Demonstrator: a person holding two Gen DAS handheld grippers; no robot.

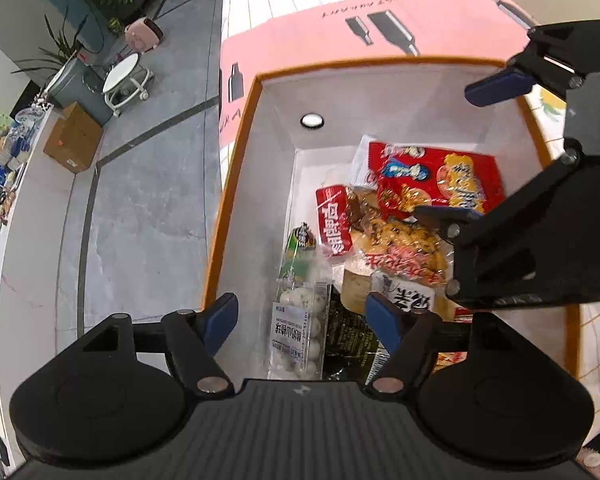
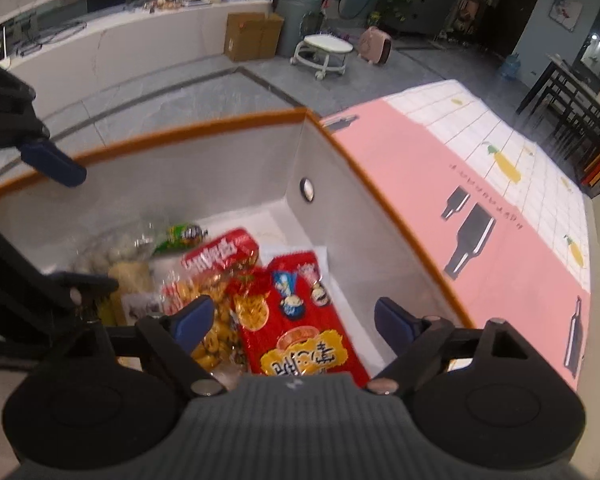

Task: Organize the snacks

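A white box with an orange rim [image 1: 236, 168] [image 2: 228, 124] stands on a pink and white tablecloth and holds several snack packs. In it lie a big red noodle-snack bag [image 1: 440, 176] [image 2: 300, 328], a small red pack [image 1: 334, 220] [image 2: 220, 252], a clear pack of white balls [image 1: 300, 320] [image 2: 112, 256] and a clear bag of yellow crackers [image 1: 396, 248] [image 2: 212, 320]. My left gripper [image 1: 302, 322] is open and empty above the white-ball pack. My right gripper [image 2: 294, 322] is open and empty above the red bag; it also shows in the left wrist view [image 1: 468, 148].
The tablecloth [image 1: 340, 20] [image 2: 480, 184] has black bottle prints. Beyond the table are a grey tiled floor, a cardboard box [image 2: 252, 36], a white wheeled stool [image 2: 324, 52], a grey bin [image 2: 300, 16], a pink case [image 2: 374, 46] and a long white counter [image 2: 100, 48].
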